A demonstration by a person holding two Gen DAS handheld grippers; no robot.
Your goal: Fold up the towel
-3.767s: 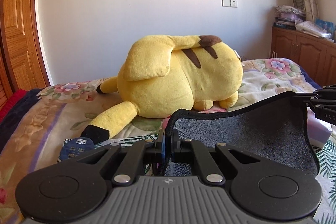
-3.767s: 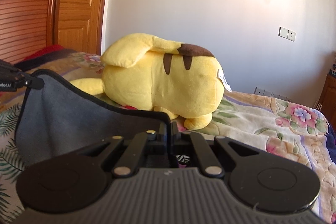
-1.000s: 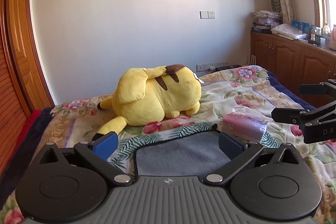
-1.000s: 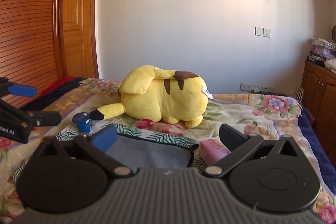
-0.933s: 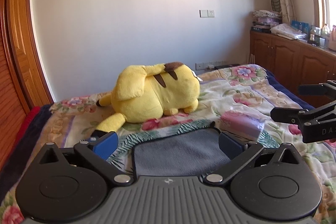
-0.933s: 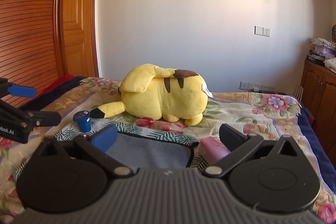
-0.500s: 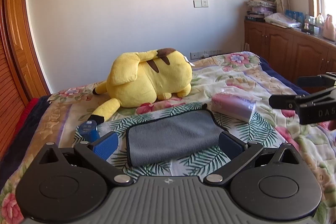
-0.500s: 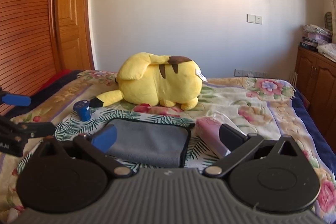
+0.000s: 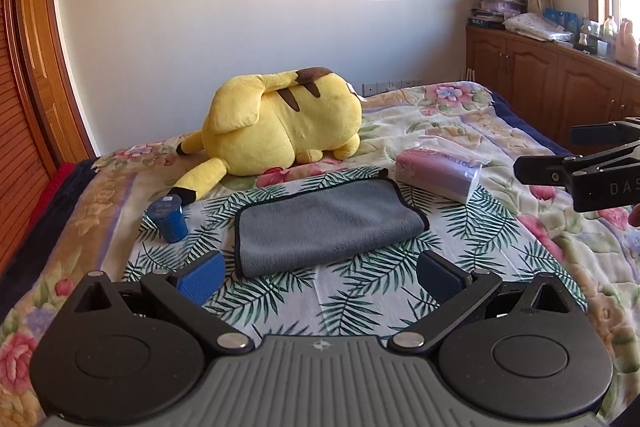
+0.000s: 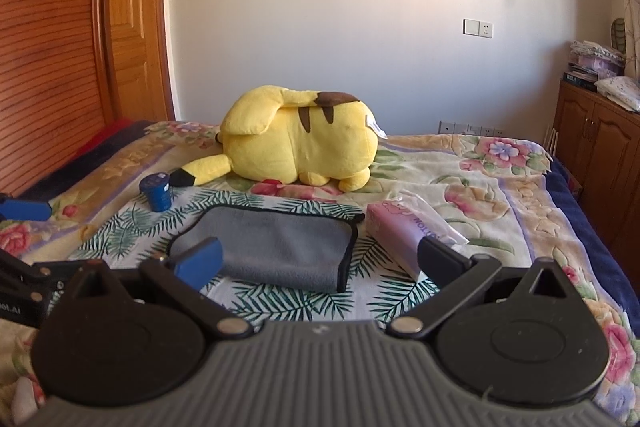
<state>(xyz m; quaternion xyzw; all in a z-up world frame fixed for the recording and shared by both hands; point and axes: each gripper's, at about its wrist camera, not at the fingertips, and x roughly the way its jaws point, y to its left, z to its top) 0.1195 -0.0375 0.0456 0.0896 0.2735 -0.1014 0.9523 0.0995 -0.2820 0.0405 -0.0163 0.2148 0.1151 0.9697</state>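
Towel (image 9: pixel 326 225) lies folded on the bed (image 9: pixel 500 247), plush (image 9: pixel 280 131) at its 12 o'clock, blue cup (image 9: pixel 168 217) at 9, pink pack (image 9: pixel 438 171) at 2. Left gripper (image 9: pixel 320 273) and right gripper (image 10: pixel 318 257) hover with jaws spread, holding nothing.

Right gripper (image 9: pixel 576 155) cut off by right frame edge in left wrist view. Print on blue cup (image 9: pixel 168 213) too small to read. Plush toy (image 10: pixel 298 147) face hidden.
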